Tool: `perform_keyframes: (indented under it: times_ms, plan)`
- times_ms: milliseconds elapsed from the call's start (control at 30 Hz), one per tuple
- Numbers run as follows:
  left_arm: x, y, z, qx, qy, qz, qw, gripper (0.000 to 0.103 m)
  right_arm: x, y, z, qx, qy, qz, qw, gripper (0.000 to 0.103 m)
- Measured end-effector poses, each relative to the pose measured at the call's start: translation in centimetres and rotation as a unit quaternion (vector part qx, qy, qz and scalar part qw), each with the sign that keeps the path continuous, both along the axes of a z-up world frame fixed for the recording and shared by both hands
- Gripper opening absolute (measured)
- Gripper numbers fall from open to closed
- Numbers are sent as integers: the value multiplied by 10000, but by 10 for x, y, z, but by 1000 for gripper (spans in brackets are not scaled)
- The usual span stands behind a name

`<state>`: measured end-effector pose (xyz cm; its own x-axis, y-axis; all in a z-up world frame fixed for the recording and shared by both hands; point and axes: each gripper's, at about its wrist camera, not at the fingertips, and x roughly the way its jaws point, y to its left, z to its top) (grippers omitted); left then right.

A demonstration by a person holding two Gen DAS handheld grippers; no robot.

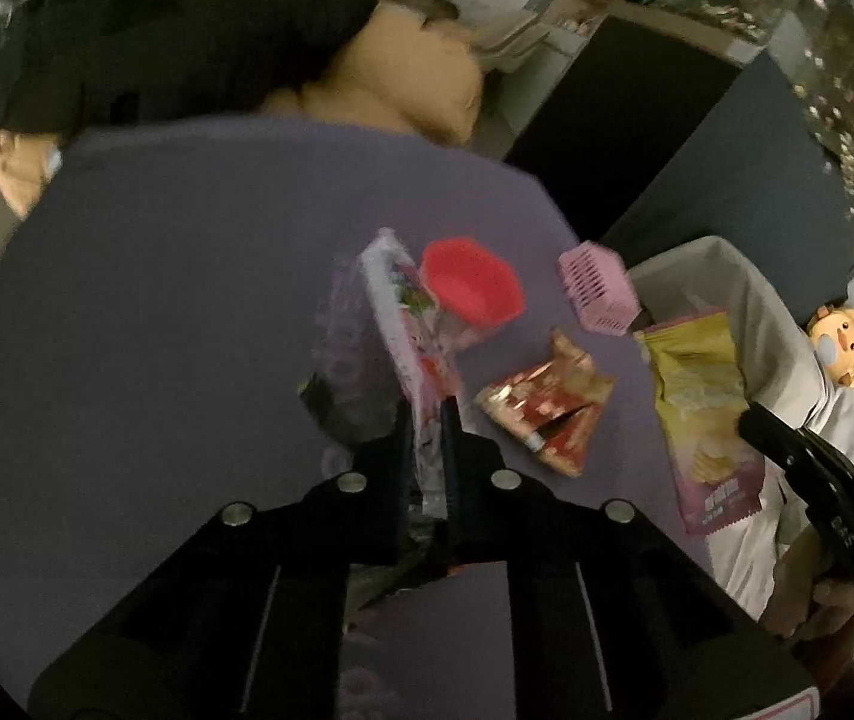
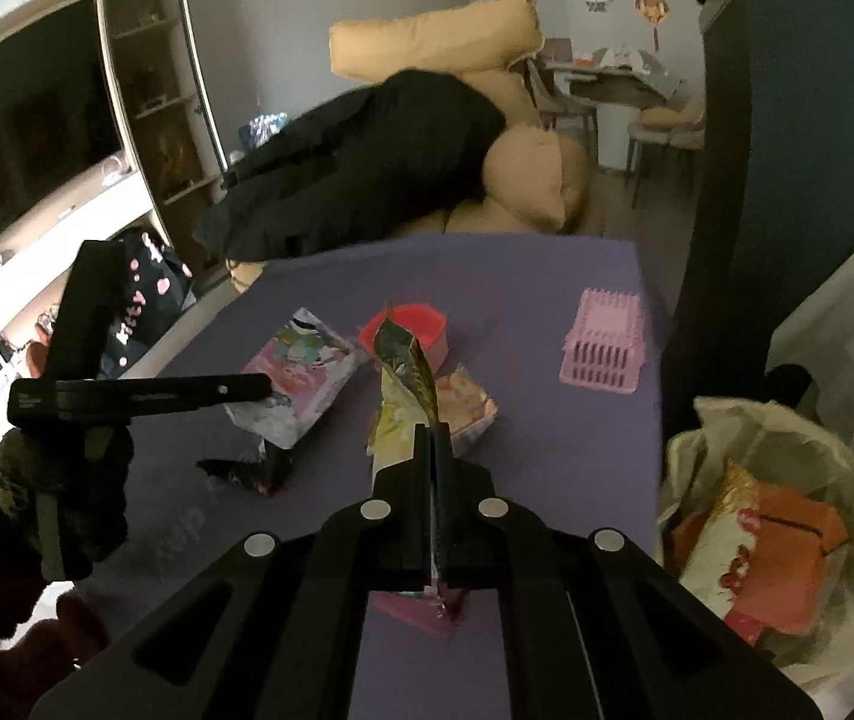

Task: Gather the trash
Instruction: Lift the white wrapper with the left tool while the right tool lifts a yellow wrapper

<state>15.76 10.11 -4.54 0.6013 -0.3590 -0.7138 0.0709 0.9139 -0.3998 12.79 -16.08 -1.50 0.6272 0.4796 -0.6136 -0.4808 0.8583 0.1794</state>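
My left gripper (image 1: 427, 405) is shut on a pink-and-white snack wrapper (image 1: 402, 324), lifted above the purple table (image 1: 156, 330); it also shows in the right wrist view (image 2: 300, 372) with the left gripper (image 2: 264, 387) on it. My right gripper (image 2: 431, 429) is shut on a yellow chip bag (image 2: 405, 384), which shows in the left wrist view (image 1: 703, 414) beside the white-lined trash bin (image 1: 787, 324). A red-and-gold wrapper (image 1: 547, 408) lies flat on the table. The bin (image 2: 787, 540) holds several wrappers.
A red bowl (image 1: 475, 288) and a pink slatted basket (image 1: 598, 288) stand on the table's far part. A dark crumpled wrapper (image 2: 252, 471) lies near the left gripper. A tan sofa (image 2: 517, 120) with a black garment stands beyond the table.
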Motion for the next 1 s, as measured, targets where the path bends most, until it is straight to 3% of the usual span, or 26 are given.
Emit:
perform_keyframes:
  times_ms: [233, 433, 700, 1000]
  plan:
    - [-23, -15, 70, 382, -897, -9, 9952, 8, -11, -15, 38, 120, -554, 0, 9984, 4]
    - [-44, -50, 115, 822, -1561, -120, 9842, 8, -20, -30, 56, 76, -896, -5, 9960, 4]
    - [-59, -100, 139, 1082, -2056, -235, 9723, 8, -26, -77, 71, 162, -1122, -258, 9932, 4]
    - [-57, -163, 145, 1009, -2086, -789, 9696, 8, -32, -138, 90, 143, -1410, -821, 9865, 4]
